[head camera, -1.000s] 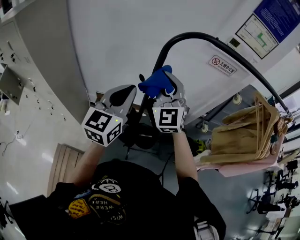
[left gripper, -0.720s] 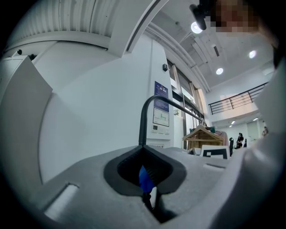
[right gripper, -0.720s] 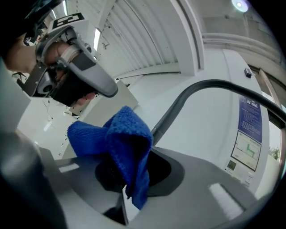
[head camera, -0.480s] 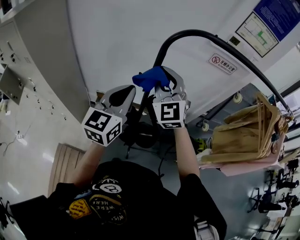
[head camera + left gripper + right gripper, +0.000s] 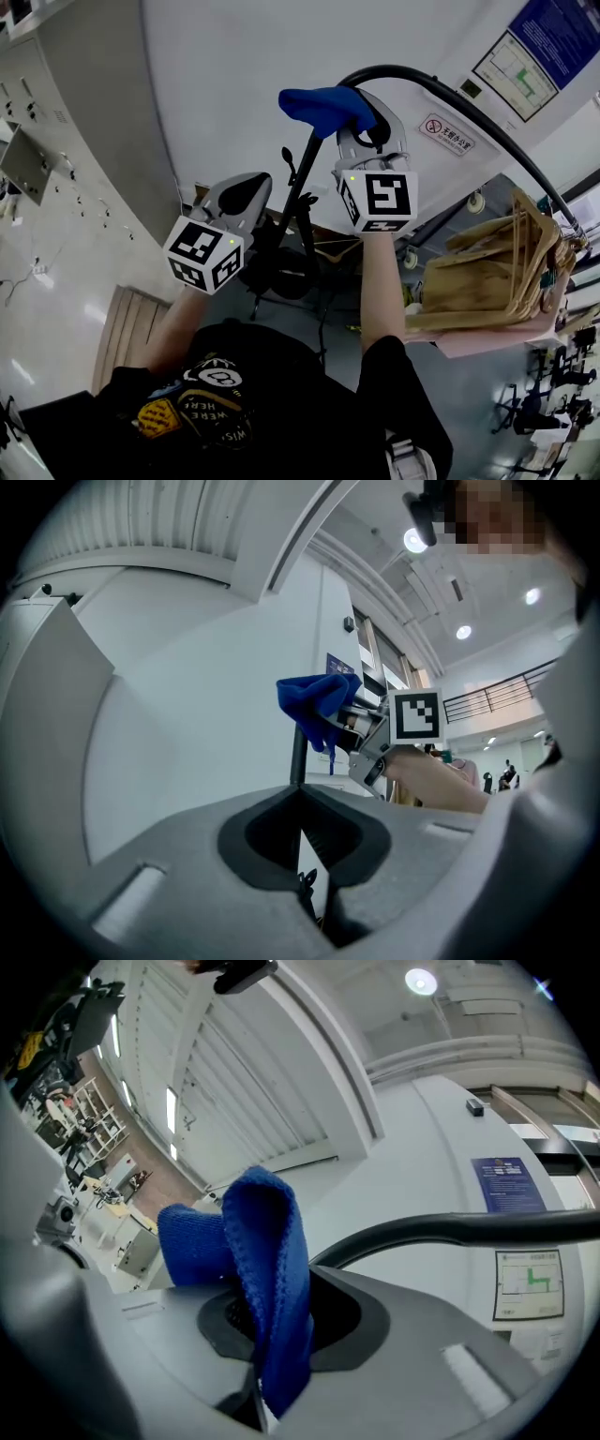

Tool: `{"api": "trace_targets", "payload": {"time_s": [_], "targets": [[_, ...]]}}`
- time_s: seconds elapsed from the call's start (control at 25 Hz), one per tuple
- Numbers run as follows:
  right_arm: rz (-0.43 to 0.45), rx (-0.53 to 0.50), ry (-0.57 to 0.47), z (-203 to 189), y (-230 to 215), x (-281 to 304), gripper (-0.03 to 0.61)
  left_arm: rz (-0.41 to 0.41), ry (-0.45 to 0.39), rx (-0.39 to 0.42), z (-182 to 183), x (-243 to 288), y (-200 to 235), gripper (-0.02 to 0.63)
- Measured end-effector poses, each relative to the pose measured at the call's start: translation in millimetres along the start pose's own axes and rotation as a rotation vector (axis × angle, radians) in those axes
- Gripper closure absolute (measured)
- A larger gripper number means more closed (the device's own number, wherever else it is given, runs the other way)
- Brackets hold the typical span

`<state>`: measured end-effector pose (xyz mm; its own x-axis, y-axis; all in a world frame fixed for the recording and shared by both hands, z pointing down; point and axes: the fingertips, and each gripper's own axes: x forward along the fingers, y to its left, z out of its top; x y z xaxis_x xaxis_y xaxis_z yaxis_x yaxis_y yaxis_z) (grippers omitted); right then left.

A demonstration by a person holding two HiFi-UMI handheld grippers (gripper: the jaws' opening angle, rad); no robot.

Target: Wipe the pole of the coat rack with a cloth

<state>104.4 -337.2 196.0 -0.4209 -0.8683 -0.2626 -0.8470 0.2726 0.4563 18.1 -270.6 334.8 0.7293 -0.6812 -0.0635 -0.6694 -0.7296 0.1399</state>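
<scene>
Right gripper (image 5: 364, 127): fingers clenched on a folded blue knitted cloth (image 5: 322, 101), its fold standing out past the tips.
Cloth: laid against the black curved metal coat-rack pole (image 5: 403, 71), right at the bend.
Left gripper (image 5: 246, 192): fingers closed to a thin slit, gripping nothing, beside the pole's upright stretch.

My blue cloth (image 5: 272, 1279) hides 1 end of the pole (image 5: 487, 1227). The other end runs off the picture's right edge. The poster (image 5: 511, 1185) has words too tiny to read.

right tool (image 5: 255, 1393) | clamps blue cloth (image 5: 272, 1260) | black pole (image 5: 450, 1228) behind
</scene>
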Motion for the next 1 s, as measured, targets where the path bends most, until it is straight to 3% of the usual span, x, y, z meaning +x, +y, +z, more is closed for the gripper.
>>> {"api": "trace_targets", "payload": {"time_s": [0.24, 0.76, 1.0], "targets": [[-0.065, 0.093, -0.044, 13, -16, -2, 0.508, 0.018, -0.003, -0.002, 2, -6, 7, 0.611], [0.072, 0.258, 0.15, -111, 60, -37, 0.518, 0.006, 0.021, -0.018, -7, -9, 2, 0.611], [0.098, 0.316, 0.194, -122, 64, -38, 0.517, 0.0, 0.026, -0.015, -10, -11, 0, 0.611]]}}
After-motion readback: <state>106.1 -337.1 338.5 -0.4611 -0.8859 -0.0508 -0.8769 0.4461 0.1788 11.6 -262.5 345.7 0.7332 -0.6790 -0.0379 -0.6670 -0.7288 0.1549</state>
